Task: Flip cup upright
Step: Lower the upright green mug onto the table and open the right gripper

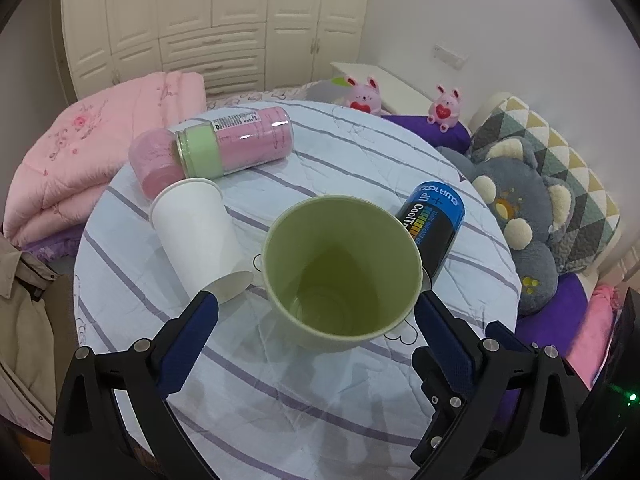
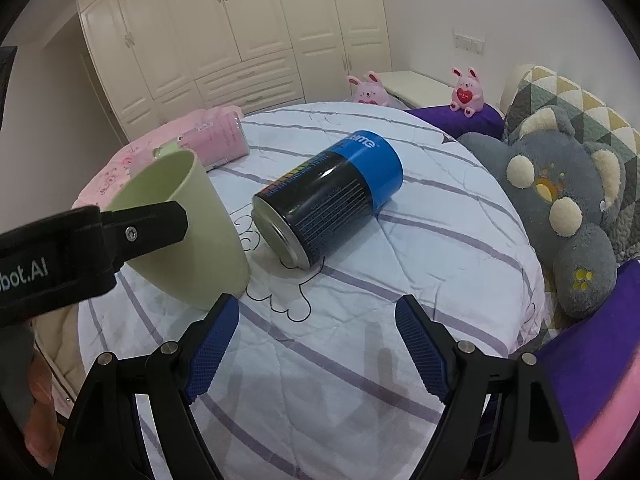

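A pale green cup point(image 1: 342, 268) stands upright, mouth up, on the striped cloth of the round table point(image 1: 280, 392). My left gripper point(image 1: 316, 312) is open with its fingers on either side of the cup, apart from its wall. In the right wrist view the green cup point(image 2: 192, 220) stands at the left, with the left gripper's finger point(image 2: 144, 228) in front of it. My right gripper point(image 2: 318, 316) is open and empty, low over the table in front of the cup and can.
A white paper cup point(image 1: 196, 228) lies on its side left of the green cup. A pink bottle point(image 1: 224, 148) lies behind it. A blue-and-black can point(image 2: 328, 200) lies on its side to the right. Plush toys point(image 2: 560, 208) and a pink quilt point(image 1: 80, 152) border the table.
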`<action>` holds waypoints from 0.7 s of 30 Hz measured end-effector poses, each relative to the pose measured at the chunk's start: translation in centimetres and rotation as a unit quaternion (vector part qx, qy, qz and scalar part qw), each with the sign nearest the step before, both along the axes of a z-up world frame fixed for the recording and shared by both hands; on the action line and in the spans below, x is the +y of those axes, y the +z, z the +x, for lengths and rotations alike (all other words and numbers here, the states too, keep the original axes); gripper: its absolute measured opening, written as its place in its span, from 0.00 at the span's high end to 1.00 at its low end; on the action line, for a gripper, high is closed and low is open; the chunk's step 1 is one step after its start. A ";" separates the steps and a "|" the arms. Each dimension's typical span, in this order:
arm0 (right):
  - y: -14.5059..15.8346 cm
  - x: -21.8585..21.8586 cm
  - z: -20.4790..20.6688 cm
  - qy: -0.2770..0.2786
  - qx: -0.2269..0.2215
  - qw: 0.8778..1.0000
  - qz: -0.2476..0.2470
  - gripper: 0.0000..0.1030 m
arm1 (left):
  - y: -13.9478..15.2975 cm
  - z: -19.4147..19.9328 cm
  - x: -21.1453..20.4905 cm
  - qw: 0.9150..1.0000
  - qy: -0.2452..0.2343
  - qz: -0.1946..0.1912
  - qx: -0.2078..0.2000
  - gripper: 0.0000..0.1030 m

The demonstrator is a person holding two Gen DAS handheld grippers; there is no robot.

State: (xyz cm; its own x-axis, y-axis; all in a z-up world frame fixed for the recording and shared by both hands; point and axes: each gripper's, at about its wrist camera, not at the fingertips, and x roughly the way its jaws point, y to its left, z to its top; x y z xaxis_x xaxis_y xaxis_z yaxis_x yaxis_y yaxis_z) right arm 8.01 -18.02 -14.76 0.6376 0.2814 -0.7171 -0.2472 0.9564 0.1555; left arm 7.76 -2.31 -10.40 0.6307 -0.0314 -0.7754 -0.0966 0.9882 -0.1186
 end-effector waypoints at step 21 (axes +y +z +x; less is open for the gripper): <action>6.3 -0.1 -3.9 -0.057 -0.081 0.995 -0.020 0.20 | 6.3 -7.7 2.3 0.990 -0.036 0.050 -0.124 0.00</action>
